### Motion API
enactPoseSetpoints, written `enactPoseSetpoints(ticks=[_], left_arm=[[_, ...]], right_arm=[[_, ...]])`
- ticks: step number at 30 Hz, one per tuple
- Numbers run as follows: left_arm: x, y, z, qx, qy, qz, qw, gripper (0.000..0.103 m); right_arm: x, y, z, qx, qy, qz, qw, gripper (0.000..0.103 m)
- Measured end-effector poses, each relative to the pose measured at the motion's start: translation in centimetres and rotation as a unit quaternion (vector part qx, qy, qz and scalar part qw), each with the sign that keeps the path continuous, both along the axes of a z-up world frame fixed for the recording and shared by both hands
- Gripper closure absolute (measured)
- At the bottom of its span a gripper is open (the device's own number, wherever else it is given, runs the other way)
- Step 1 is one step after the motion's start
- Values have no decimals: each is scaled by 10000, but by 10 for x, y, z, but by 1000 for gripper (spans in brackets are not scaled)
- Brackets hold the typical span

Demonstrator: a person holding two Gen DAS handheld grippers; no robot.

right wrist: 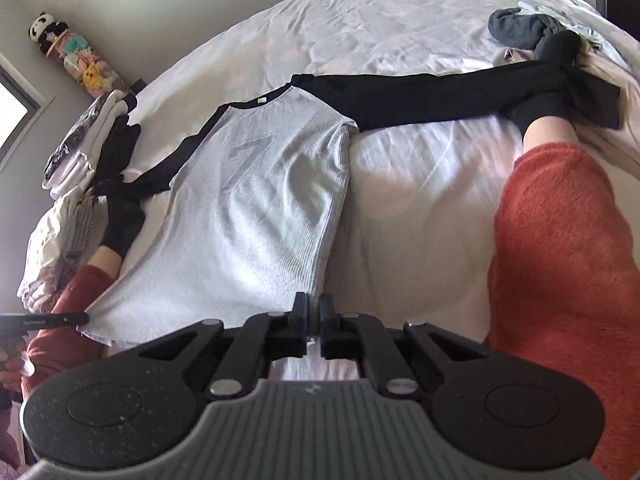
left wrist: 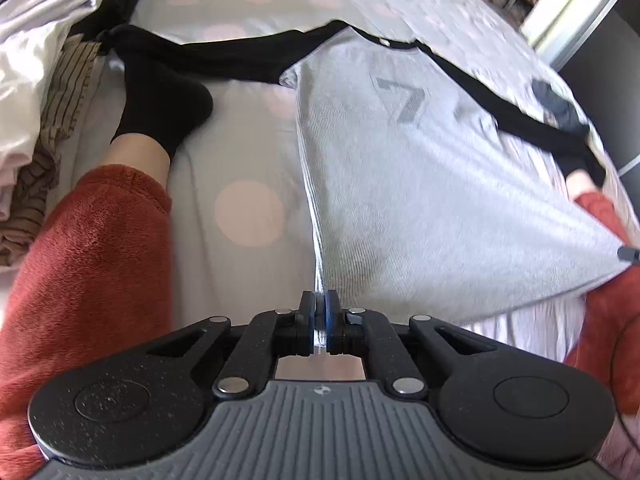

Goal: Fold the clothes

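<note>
Shirt (left wrist: 420,184) lies stretched flat on the bed (right wrist: 400,32), both tongs, left gripper (left wrist: 320,310) and right gripper (right wrist: 314,312), pinching its hem corners, probably to smooth it for folding.

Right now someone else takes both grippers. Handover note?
Left gripper: shut on the hem corner of the grey shirt.
Right gripper: shut on the other hem corner.
The shirt lies front up on the bed, hem lifted slightly, black sleeves spread out to both sides.
Folded pile sits at the left.
Done: shirt spread flat. Left: every fold, probably sleeves first.
</note>
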State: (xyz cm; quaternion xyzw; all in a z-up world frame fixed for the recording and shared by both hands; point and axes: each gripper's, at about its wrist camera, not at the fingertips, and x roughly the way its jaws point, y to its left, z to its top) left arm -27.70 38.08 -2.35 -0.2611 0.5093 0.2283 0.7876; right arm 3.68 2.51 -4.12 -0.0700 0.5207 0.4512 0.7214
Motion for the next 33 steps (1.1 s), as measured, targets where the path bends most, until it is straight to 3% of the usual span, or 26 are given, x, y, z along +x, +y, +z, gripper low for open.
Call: enactPoseSetpoints(ticks=[3,9,13,18,20,21,22,24,28,33], left_arm=[[-3,-14,-5,7,294,-281,9992,98],[7,-30,-50,145,1050,-681,9920,98],[18,-32,-80,120,1418,-788,9867,98],[26,-24,-103,-134,1545,-605,9860,97],[27,-17,-102,-282,1499,-526,9869,96],[26,-14,-100,-349,1460,-509,9874,89],[26,-10,-98,-415,1420,-492,9878,76],[24,-1,-90,-492,1323,-409,9891,64],[23,25,-65,-519,1004,-256,9933,63],[31,70,-27,-32,587,84,9982,63]], right_arm=[[-5,-1,-4,-271,-48,161,9995,97],[-14,6,-56,-951,32,380,9947,97],[-20,19,-81,-1328,-122,613,9892,97],[-26,29,-95,-1578,-305,820,9836,96],[-26,30,-92,-1543,-341,821,9840,89],[-24,29,-88,-1478,-354,797,9852,86],[-22,28,-83,-1375,-355,776,9868,75],[-16,26,-72,-1099,-362,695,9909,67],[1,32,-54,-445,-405,465,9971,63],[22,57,-53,33,-821,100,9966,63]])
